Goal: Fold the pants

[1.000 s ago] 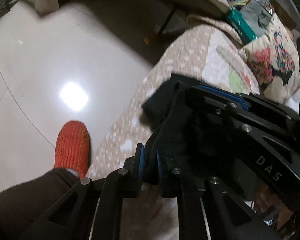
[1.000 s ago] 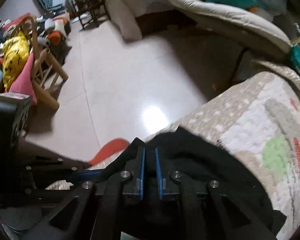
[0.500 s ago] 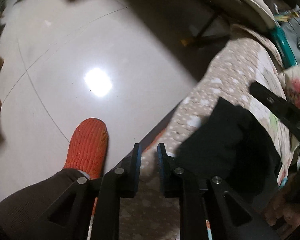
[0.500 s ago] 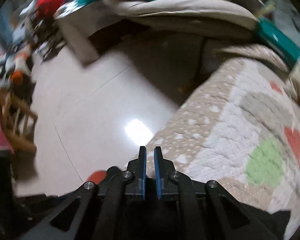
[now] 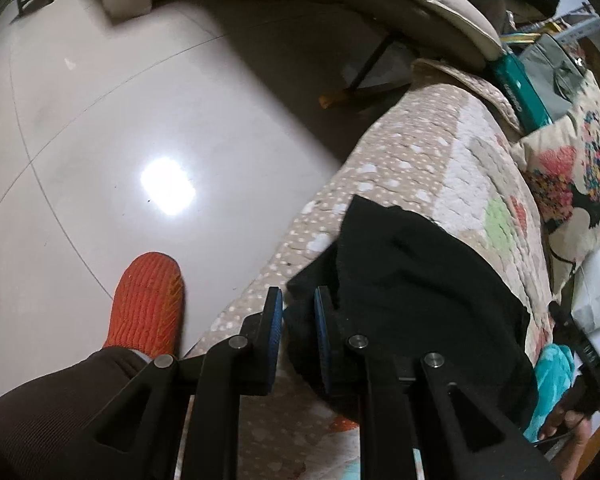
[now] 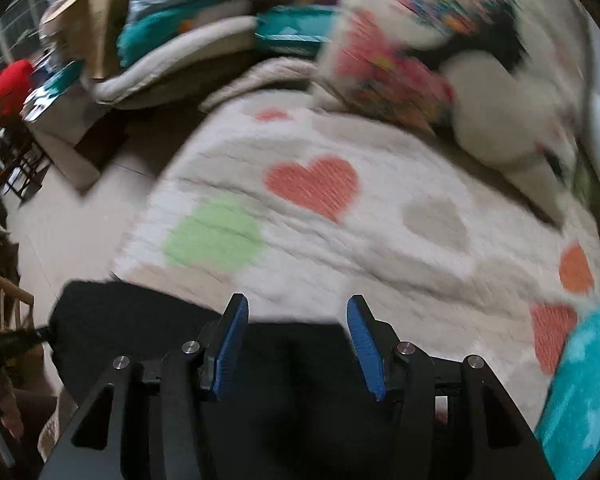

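— Both tools have let the pants go since a second ago; back then the black cloth was pinched between each pair of pads, and now it is lying on the cover by itself.

— Where is it sitting, going from the left?

— Far left, the tiled floor [image 5: 140,128] is shining under a lamp glare, and the person's orange slipper [image 5: 148,300] is standing on it beside the sofa edge. Next, the left tool [image 5: 298,320] is hovering with its blue pads only a narrow gap apart, nothing between them that I can make out; a corner of the black pants [image 5: 420,280] is lying just beyond its tips.

— And the pants themselves?

— They are lying bunched into a compact dark heap on the dotted beige cover [image 5: 412,152], near its front edge. A printed cushion [image 5: 572,176] is leaning further right, well apart from them.

— The other side?

— The right tool [image 6: 296,336] is standing wide open above the same heap, the pants [image 6: 140,320] spreading under and to the left of its pads. Ahead of it the heart-patterned cover [image 6: 312,184] is looking blurred, and a teal fabric [image 6: 580,392] is showing at the far right edge.
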The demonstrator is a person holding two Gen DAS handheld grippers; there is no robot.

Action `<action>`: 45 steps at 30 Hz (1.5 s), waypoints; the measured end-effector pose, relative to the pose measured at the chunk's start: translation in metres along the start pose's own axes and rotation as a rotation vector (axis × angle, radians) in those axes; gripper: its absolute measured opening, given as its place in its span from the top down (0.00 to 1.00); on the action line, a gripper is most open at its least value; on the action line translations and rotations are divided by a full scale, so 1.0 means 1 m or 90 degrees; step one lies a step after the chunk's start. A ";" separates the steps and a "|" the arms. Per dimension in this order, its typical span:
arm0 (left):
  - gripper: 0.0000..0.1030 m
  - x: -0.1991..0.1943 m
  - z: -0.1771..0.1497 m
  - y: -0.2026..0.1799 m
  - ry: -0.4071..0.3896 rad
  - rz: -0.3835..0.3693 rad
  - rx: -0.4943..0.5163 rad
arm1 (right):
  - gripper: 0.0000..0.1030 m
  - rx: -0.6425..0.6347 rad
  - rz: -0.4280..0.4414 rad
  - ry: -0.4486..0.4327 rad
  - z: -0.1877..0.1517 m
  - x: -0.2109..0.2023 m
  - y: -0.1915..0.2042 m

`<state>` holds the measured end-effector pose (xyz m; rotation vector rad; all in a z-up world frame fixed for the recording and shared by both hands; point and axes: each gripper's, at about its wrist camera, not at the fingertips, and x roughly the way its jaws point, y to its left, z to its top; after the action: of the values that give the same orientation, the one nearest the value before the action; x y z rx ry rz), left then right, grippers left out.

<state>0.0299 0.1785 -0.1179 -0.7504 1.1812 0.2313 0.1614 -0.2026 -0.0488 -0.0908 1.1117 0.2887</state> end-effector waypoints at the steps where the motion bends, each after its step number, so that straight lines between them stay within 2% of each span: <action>1: 0.85 0.000 -0.001 -0.001 0.001 0.000 0.003 | 0.45 0.007 0.005 0.005 -0.004 0.003 -0.010; 4: 0.85 0.001 -0.003 -0.005 0.003 0.004 0.010 | 0.45 0.022 0.019 0.019 -0.016 0.018 -0.020; 7: 0.85 0.004 -0.004 -0.007 0.009 0.005 0.009 | 0.45 0.021 0.031 0.041 -0.021 0.042 -0.011; 8: 0.85 0.005 -0.004 -0.007 0.011 0.005 0.009 | 0.52 0.012 0.033 0.052 -0.024 0.048 -0.007; 9: 0.85 0.006 -0.004 -0.007 0.013 0.005 0.009 | 0.73 -0.004 0.012 0.060 -0.024 0.055 -0.004; 10: 0.85 0.006 -0.005 -0.007 0.014 0.005 0.009 | 0.81 -0.026 -0.018 0.058 -0.022 0.057 0.001; 12: 0.85 0.007 -0.004 -0.009 0.012 0.008 0.015 | 0.88 -0.023 -0.021 0.046 -0.016 0.056 -0.002; 15: 0.85 0.006 -0.005 -0.014 0.008 0.014 0.029 | 0.99 -0.008 -0.057 0.029 -0.003 0.057 -0.011; 19: 0.85 0.006 -0.005 -0.017 0.002 0.020 0.041 | 0.98 0.016 -0.152 0.025 0.013 0.067 -0.025; 22: 0.85 0.005 -0.005 -0.019 -0.002 0.019 0.044 | 0.97 0.046 -0.131 0.006 0.011 0.051 -0.028; 24: 0.85 0.003 -0.006 -0.022 -0.004 0.018 0.052 | 0.95 0.038 -0.111 -0.007 0.000 0.034 -0.020; 25: 0.85 0.003 -0.007 -0.023 -0.005 0.017 0.055 | 0.94 0.029 -0.090 -0.015 -0.010 0.022 -0.014; 28: 0.85 0.002 -0.009 -0.025 -0.006 0.016 0.065 | 0.67 -0.001 -0.040 -0.018 -0.052 -0.009 0.011; 33: 0.85 0.000 -0.012 -0.028 -0.009 0.016 0.087 | 0.66 -0.018 -0.016 0.000 -0.132 -0.036 0.036; 35: 0.84 0.000 -0.013 -0.028 -0.010 0.015 0.090 | 0.66 -0.004 -0.035 0.024 -0.156 -0.034 0.037; 37: 0.82 -0.001 -0.014 -0.026 -0.011 0.014 0.092 | 0.65 0.023 -0.047 0.046 -0.175 -0.033 0.028; 38: 0.82 -0.002 -0.014 -0.026 -0.011 0.014 0.093 | 0.64 0.045 -0.044 0.037 -0.184 -0.038 0.019; 40: 0.80 -0.003 -0.015 -0.023 -0.010 0.014 0.093 | 0.52 0.070 -0.098 0.033 -0.194 -0.051 0.006; 42: 0.80 -0.003 -0.016 -0.020 -0.005 0.011 0.089 | 0.52 0.107 -0.140 0.040 -0.205 -0.059 -0.012; 45: 0.80 -0.006 -0.018 -0.023 -0.009 0.005 0.101 | 0.52 0.187 -0.124 0.023 -0.217 -0.076 -0.038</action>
<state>0.0268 0.1510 -0.1066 -0.6049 1.1746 0.1475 -0.0486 -0.2994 -0.0797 0.0569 1.1605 -0.0516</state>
